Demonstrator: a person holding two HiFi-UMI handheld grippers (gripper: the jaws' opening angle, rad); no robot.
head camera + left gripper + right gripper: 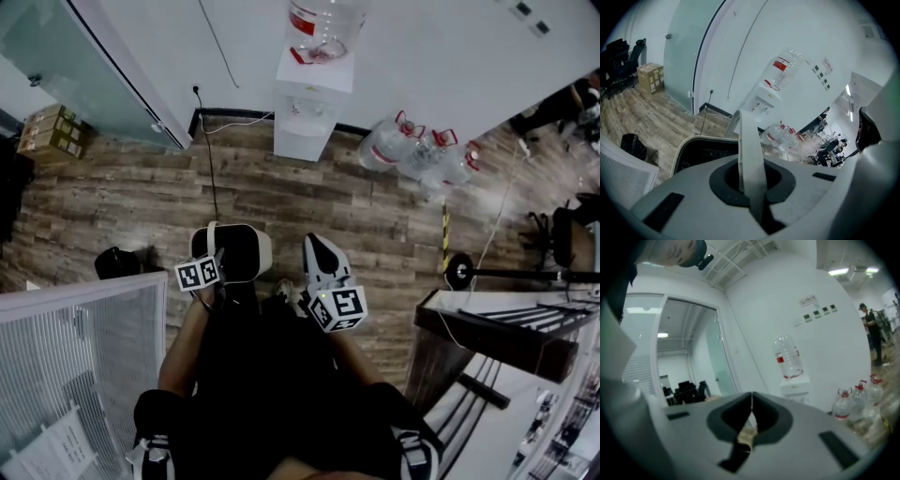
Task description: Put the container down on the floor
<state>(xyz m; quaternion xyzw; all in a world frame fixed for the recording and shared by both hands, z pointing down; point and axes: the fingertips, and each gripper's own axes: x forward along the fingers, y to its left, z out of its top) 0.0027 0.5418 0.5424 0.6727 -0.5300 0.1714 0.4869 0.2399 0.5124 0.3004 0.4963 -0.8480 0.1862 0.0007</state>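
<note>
A white container (239,253) with a dark inside hangs above the wooden floor (375,225), straight in front of the person. My left gripper (214,261) is shut on its thin white handle (749,150), which runs up between the jaws in the left gripper view. Below the handle, that view shows the container's dark opening (705,152). My right gripper (317,247) is just to the right of the container, apart from it. Its jaws are shut with nothing between them (751,416).
A white water dispenser (314,94) stands at the wall ahead, with several large water bottles (422,150) to its right. A white wire cage (75,347) is close on the left, a small black object (117,262) lies beside it, and a table (506,328) is on the right.
</note>
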